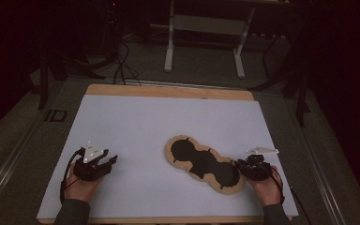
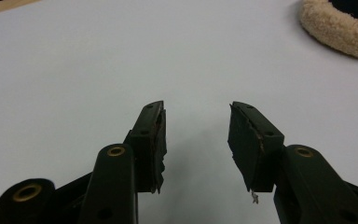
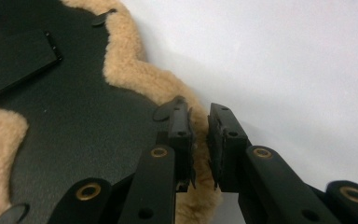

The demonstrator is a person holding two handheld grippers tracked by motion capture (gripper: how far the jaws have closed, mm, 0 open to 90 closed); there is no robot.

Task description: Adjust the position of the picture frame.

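A white-topped table (image 1: 136,126) carries a black, fleece-edged pad (image 1: 205,164) lying flat.

The fleece-edged pad (image 2: 340,28) is cut off at the picture's top-right corner.

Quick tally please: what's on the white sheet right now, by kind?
Fleece-edged black pad: 1
Grippers: 2, left gripper and right gripper
Total: 3
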